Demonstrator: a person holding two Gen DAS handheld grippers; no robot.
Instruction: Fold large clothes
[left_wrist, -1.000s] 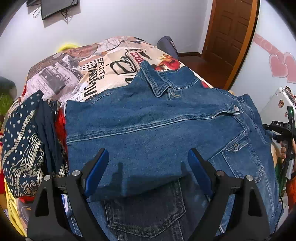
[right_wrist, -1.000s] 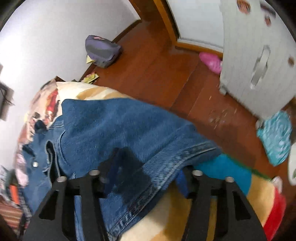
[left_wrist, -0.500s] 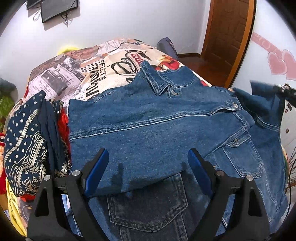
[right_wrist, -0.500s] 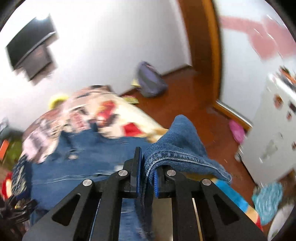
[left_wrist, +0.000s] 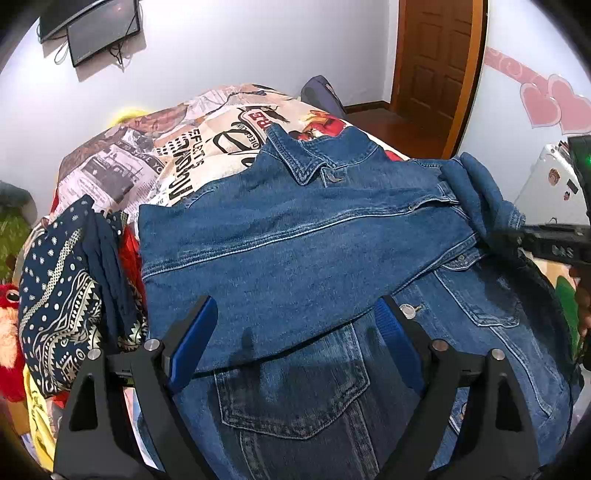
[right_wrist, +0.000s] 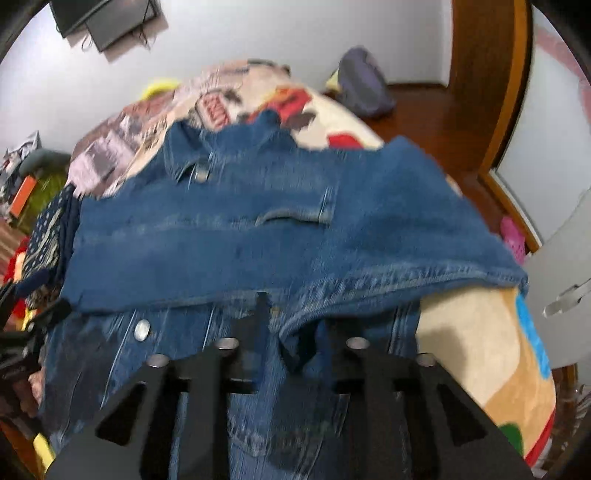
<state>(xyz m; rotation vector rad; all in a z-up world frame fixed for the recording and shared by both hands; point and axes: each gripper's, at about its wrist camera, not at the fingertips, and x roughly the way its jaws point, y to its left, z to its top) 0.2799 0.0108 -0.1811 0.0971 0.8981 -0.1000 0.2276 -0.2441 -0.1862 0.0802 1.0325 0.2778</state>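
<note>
A blue denim jacket (left_wrist: 295, 236) lies spread on the printed bedspread (left_wrist: 192, 147), collar to the far side, one sleeve folded across its front. My left gripper (left_wrist: 295, 343) is open and empty, hovering over the jacket's lower front near a chest pocket. My right gripper (right_wrist: 291, 332) shows blurred in the right wrist view with its jaws partly apart around the cuff edge of the other sleeve (right_wrist: 388, 229), which is draped over the jacket body (right_wrist: 184, 251). It also shows at the right edge of the left wrist view (left_wrist: 517, 240) at the sleeve cuff (left_wrist: 480, 192).
A pile of navy patterned cloth (left_wrist: 62, 295) and red and yellow items lies left of the jacket. A wooden door (left_wrist: 436, 55) and a wall TV (left_wrist: 99, 29) are behind the bed. A white cabinet (right_wrist: 561, 295) and wooden floor (right_wrist: 436, 122) are right of the bed.
My right gripper has carried the sleeve from the bed's right edge up and over onto the jacket front; its jaws have parted from their tight pinch. My left gripper has stayed open in place.
</note>
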